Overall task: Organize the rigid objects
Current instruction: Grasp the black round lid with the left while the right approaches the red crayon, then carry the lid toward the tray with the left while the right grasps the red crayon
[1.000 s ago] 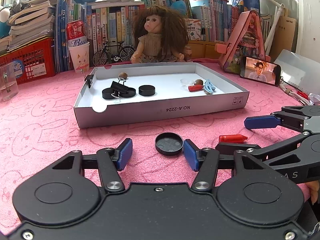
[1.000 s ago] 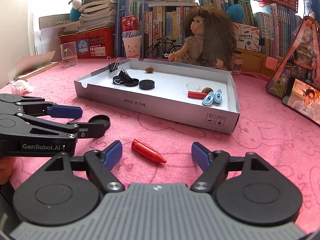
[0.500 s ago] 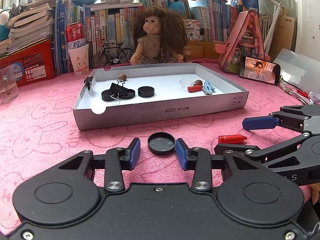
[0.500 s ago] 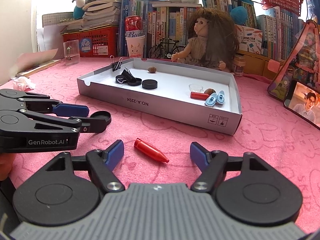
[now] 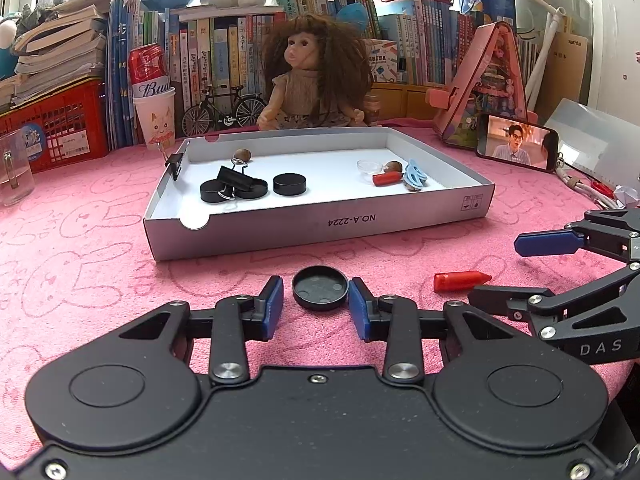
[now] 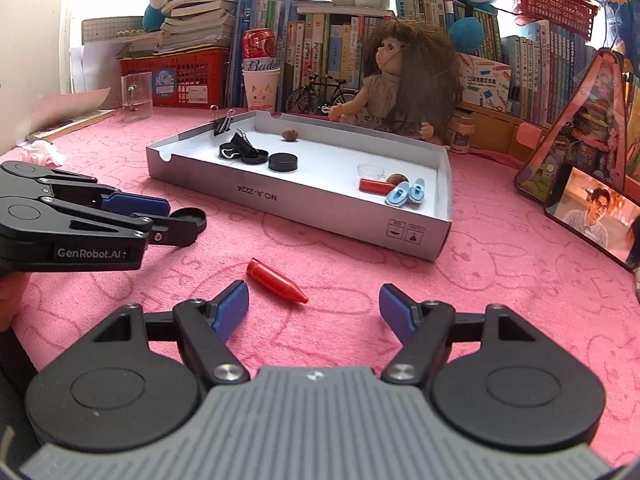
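A round black cap (image 5: 320,288) lies hollow side up on the pink cloth, between the blue pads of my left gripper (image 5: 316,304). Its jaws have narrowed around the cap. The right pad is almost at the rim and a thin strip of cloth shows at the left pad. A red bullet-shaped piece (image 6: 276,286) lies just ahead of my open right gripper (image 6: 314,308), nearer its left finger and untouched. The white cardboard tray (image 5: 320,228) behind holds black caps, a binder clip, nuts, a red piece and small blue shoes.
A doll (image 5: 316,80), a toy bicycle, books and a red crate line the back. A phone (image 5: 516,146) leans at the right beside a pink toy house. A clear cup (image 5: 14,168) stands at the left. The two grippers sit close side by side.
My left gripper's jaws have come in from wide apart to close on either side of the black cap. The right gripper and the red piece have barely shifted.
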A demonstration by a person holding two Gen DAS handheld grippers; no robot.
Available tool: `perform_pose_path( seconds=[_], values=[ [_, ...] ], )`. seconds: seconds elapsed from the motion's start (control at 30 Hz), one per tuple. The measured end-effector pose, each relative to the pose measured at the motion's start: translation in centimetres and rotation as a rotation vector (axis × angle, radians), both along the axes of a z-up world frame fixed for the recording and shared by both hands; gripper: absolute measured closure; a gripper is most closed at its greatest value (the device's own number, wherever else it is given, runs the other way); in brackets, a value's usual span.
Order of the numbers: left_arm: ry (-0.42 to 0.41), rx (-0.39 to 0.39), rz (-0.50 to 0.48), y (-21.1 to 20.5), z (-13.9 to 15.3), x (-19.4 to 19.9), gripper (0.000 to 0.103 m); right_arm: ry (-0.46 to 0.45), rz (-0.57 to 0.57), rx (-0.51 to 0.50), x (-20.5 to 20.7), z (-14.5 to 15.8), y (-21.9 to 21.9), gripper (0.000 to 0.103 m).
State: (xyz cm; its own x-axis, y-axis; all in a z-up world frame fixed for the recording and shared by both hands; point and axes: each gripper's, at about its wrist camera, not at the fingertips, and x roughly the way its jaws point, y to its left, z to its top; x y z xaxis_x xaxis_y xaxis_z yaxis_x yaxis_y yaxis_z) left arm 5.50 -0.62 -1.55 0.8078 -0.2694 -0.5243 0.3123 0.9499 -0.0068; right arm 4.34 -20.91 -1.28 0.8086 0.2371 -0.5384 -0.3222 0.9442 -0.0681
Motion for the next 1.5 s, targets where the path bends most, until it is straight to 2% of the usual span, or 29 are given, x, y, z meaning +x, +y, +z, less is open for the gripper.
perform_pose_path(
  seconds=[0.27,0.37,0.47,0.57,0.7,0.8,1.33,1.5],
  values=[
    [-0.004,-0.003,-0.004,0.0,0.1,-0.1,0.071,0.009,-0.151,-0.006,0.9,0.0,-1.3,0.025],
    [-0.026,-0.009,-0.004,0.0,0.3,-0.3,0.071,0.015,-0.184,0.051,0.7,0.4,-1.5,0.026],
    [-0.052,-0.005,0.001,-0.3,0.4,-0.5,0.07,0.025,-0.166,0.14,0.1,0.9,-1.4,0.026],
    [-0.054,-0.006,-0.002,-0.7,0.4,-0.3,0.066,0.016,-0.159,0.17,-0.5,1.0,-0.4,0.026],
    [-0.045,0.011,0.009,-1.1,0.2,0.2,0.065,-0.004,-0.174,0.16,-0.8,0.8,1.0,0.026],
    [-0.01,-0.006,0.019,-0.8,0.1,0.5,0.073,0.01,-0.19,0.164,-0.6,0.4,1.6,0.026],
    [-0.025,-0.026,0.053,0.2,0.1,-0.3,0.073,-0.014,-0.202,0.131,-0.4,-0.5,3.5,0.026],
    [-0.033,-0.027,0.055,0.1,0.2,-0.5,0.073,-0.017,-0.199,0.127,-0.4,-0.5,3.6,0.047]
  ],
)
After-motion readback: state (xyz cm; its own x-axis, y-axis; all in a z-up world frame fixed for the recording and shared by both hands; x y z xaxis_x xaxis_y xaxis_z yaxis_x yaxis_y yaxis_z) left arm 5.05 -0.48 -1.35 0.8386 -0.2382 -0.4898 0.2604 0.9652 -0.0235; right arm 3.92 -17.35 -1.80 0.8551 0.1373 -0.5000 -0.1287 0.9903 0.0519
